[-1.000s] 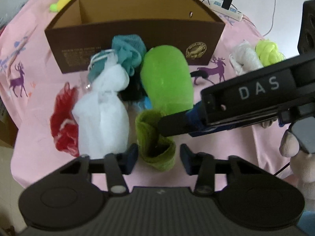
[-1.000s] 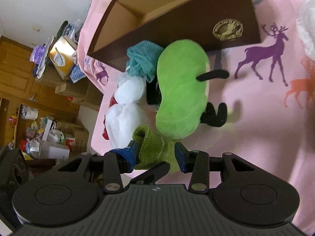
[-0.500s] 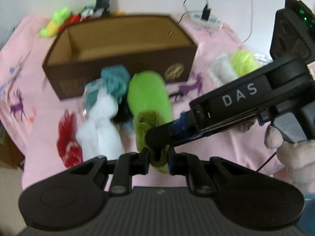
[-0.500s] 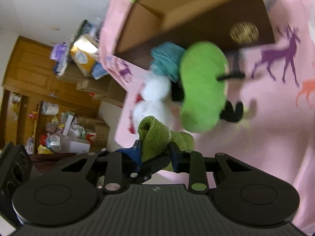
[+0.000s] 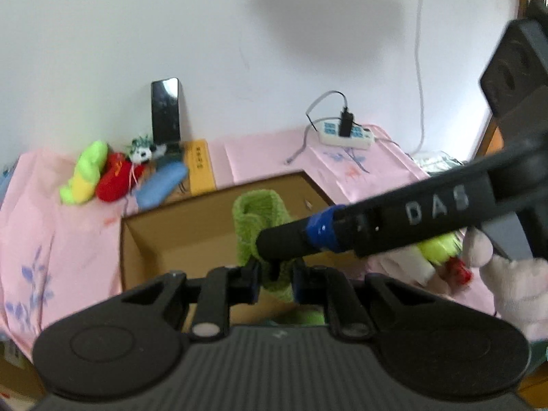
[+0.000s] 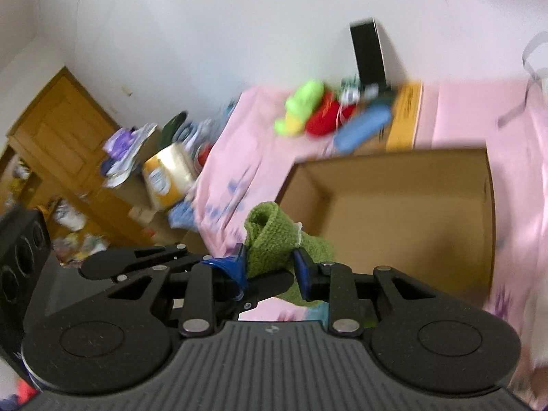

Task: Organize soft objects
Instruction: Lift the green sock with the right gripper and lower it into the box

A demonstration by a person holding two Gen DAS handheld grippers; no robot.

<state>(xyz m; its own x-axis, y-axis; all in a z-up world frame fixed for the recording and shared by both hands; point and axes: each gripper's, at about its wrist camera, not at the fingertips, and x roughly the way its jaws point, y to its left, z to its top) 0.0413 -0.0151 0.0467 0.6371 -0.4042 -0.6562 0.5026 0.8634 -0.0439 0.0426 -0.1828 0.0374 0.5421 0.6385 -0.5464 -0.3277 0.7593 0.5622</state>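
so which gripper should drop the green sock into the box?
Probably right: the right gripper clamps the green sock near the open box. The left gripper grips only its lower end.

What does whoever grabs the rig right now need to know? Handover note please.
Left gripper: shut on the green knit piece, fingers pinching its lower end.
Right gripper: shut on the same green knit piece, from the other side.
The piece is held in the air, in front of the open cardboard box; the part of the box interior in view looks empty.
Done: piece picked up with both grippers.
Left: carry it over the box and release, then fetch the other soft items; the front pile is mostly out of view now.
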